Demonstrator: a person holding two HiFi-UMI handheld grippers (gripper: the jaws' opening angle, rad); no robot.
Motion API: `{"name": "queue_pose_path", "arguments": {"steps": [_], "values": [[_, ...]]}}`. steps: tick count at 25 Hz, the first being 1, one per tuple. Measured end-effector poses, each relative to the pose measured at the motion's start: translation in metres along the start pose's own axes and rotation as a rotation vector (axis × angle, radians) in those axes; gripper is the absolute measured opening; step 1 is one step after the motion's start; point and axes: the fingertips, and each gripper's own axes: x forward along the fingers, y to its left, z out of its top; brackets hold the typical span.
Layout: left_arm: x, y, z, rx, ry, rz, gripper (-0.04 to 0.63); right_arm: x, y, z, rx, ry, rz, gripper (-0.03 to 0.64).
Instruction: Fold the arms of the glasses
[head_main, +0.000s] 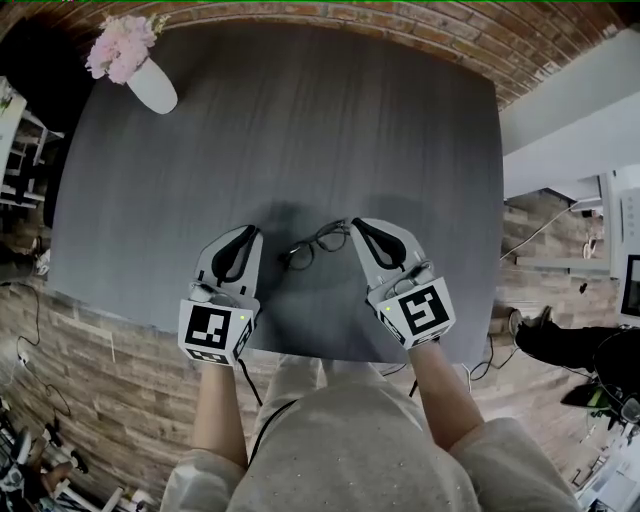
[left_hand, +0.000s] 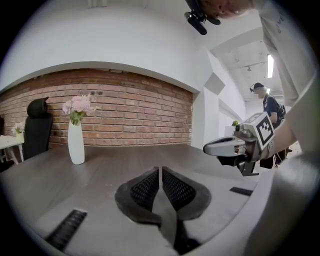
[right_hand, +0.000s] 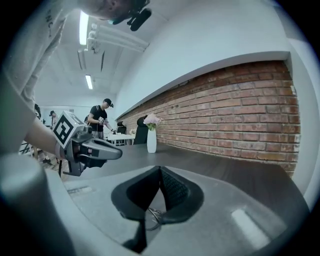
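One counter, two hand-held grippers, one vase, one pair of glasses.

The left hand-held gripper has its jaws drawn almost together with nothing between them. The right hand-held gripper is clamped tight on one end of the glasses, thin wire showing between its pads. The white vase, with pink flowers, stands at the counter's far left corner. The glasses lie between both gripper tips, over the counter's near part.

Even indoor light, soft shadows, fisheye edges
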Motion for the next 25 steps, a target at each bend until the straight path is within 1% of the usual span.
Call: {"name": "queue_pose_path", "arguments": {"steps": [4, 10, 15, 19, 22, 25], "values": [[-0.009, 0.010, 0.015, 0.015, -0.037, 0.047, 0.003, -0.002, -0.001, 0.014, -0.009, -0.025, -0.002, 0.002], [-0.022, 0.022, 0.040, -0.005, -0.113, 0.108, 0.000, -0.005, -0.005, 0.034, -0.022, -0.058, -0.010, 0.002], [-0.031, 0.025, 0.053, 0.000, -0.140, 0.140, 0.000, -0.011, -0.012, 0.047, -0.029, -0.076, -0.021, 0.001], [-0.039, 0.029, 0.066, 0.006, -0.176, 0.168, 0.000, -0.014, -0.016, 0.062, -0.041, -0.097, -0.025, 0.000], [-0.045, 0.032, 0.077, 0.004, -0.207, 0.186, 0.000, -0.016, -0.016, 0.072, -0.050, -0.112, -0.021, 0.000], [-0.051, 0.033, 0.084, 0.006, -0.220, 0.199, 0.000, -0.018, -0.014, 0.081, -0.053, -0.128, -0.012, 0.000]]}}
